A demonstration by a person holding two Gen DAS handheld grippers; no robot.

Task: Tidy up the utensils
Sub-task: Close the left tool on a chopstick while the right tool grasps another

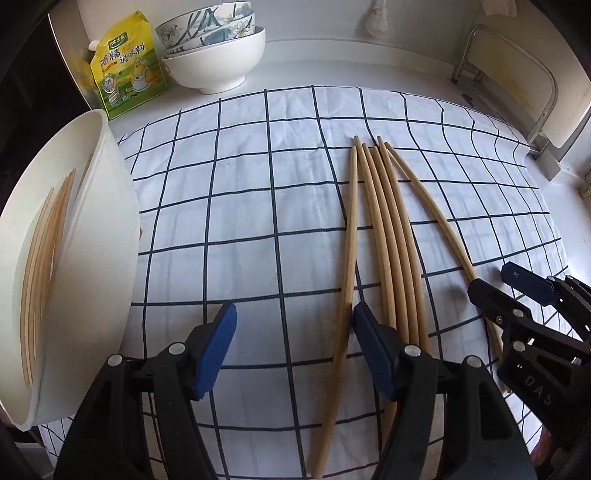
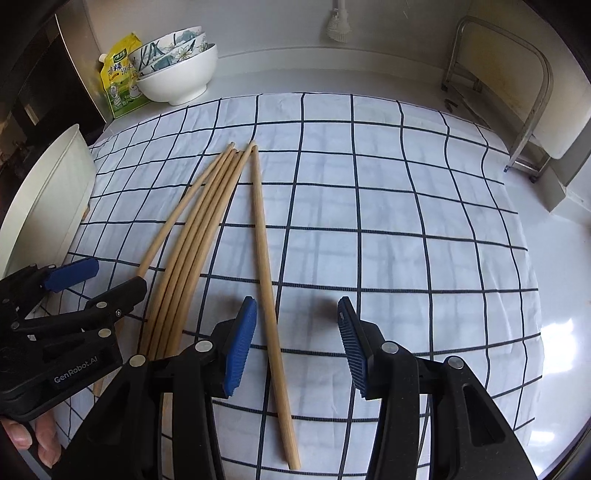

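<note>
Several wooden chopsticks (image 1: 384, 236) lie side by side on a white cloth with a dark grid (image 1: 240, 192); they also show in the right wrist view (image 2: 207, 225). A white holder (image 1: 66, 258) at the left edge has several chopsticks (image 1: 44, 258) inside. My left gripper (image 1: 295, 328) is open, low over the cloth, its right finger (image 1: 373, 347) at the leftmost chopstick (image 1: 349, 258). My right gripper (image 2: 297, 332) is open over the rightmost chopstick (image 2: 264, 258). The right gripper also shows in the left wrist view (image 1: 513, 291), the left one in the right wrist view (image 2: 96, 280).
Stacked bowls (image 1: 218, 55) and a yellow seasoning pouch (image 1: 125, 66) stand at the back left. A metal rack (image 1: 517, 74) stands at the back right. A brush (image 2: 338, 26) hangs on the wall. The cloth's right side (image 2: 424, 221) lies flat.
</note>
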